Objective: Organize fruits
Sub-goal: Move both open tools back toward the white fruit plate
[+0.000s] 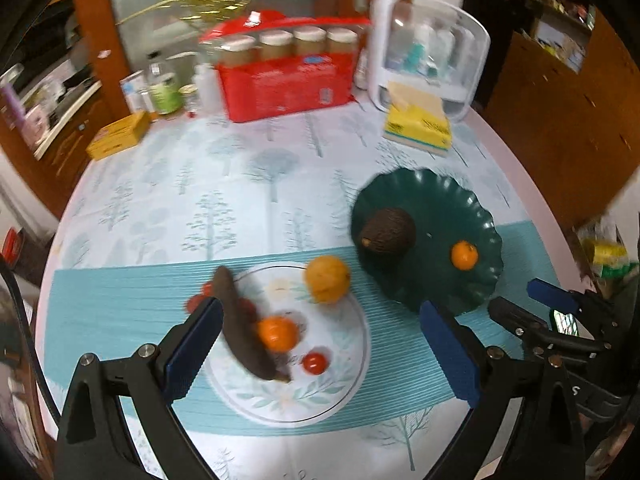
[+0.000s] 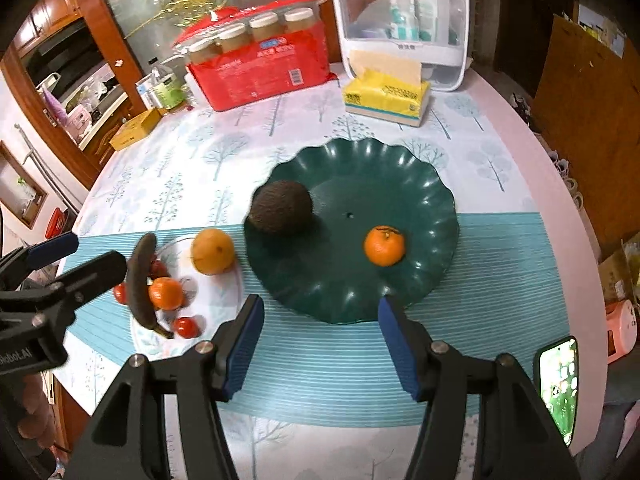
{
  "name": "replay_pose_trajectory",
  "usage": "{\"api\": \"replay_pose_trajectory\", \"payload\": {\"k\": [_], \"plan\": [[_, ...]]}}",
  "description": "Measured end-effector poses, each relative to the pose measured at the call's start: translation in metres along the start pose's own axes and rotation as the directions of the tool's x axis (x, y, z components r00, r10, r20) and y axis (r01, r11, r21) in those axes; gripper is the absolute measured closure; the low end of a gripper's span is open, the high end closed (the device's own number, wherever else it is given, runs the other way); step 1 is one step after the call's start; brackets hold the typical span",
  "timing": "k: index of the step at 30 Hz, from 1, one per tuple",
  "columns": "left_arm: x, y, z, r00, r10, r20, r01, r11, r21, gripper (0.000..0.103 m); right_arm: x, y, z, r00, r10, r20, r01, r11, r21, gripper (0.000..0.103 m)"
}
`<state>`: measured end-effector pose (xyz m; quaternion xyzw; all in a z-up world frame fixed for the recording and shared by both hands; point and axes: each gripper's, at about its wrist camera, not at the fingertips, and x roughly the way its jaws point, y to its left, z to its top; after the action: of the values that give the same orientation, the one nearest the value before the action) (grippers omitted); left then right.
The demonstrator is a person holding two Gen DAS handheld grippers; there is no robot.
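Note:
A white floral plate (image 1: 340,380) (image 2: 216,300) holds a dark overripe banana (image 1: 244,320) (image 2: 140,284), a tangerine (image 1: 277,333) (image 2: 165,293), a larger yellow-orange fruit (image 1: 327,279) (image 2: 212,251) and small red tomatoes (image 1: 314,363) (image 2: 186,327). A dark green scalloped plate (image 1: 452,280) (image 2: 420,184) holds an avocado (image 1: 388,230) (image 2: 282,207) and a tangerine (image 1: 464,255) (image 2: 384,245). My left gripper (image 1: 320,348) (image 2: 80,252) is open above the white plate, empty. My right gripper (image 2: 320,344) (image 1: 520,300) is open, empty, in front of the green plate.
At the back of the round table stand a red pack of jars (image 2: 256,64), a white storage case (image 2: 400,24), a yellow tissue pack (image 2: 386,98), bottles (image 1: 168,92) and a yellow box (image 1: 118,136). A phone (image 2: 558,384) lies at the right edge.

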<state>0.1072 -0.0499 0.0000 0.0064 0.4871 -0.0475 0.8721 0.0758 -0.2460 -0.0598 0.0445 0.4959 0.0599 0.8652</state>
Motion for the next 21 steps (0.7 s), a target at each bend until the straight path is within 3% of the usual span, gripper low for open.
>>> {"api": "replay_pose_trajectory", "payload": {"k": [11, 16, 21], "plan": [[-0.053, 0.08, -0.003, 0.994, 0.067, 0.087, -0.056, 0.991, -0.119, 0.005, -0.044, 0.059, 0.019, 0.992, 0.042, 0.121, -0.028, 0.993, -0.116, 0.033], [-0.053, 0.111, -0.013, 0.991, 0.108, 0.084, -0.097, 0.987, -0.126, 0.005, -0.04, 0.101, 0.025, 0.989, 0.085, 0.123, -0.061, 0.979, -0.192, 0.033], [-0.034, 0.137, -0.027, 0.993, 0.109, 0.034, -0.105, 0.989, -0.104, 0.005, -0.023, 0.142, 0.025, 0.991, 0.107, 0.085, -0.083, 0.966, -0.247, 0.033]]}}
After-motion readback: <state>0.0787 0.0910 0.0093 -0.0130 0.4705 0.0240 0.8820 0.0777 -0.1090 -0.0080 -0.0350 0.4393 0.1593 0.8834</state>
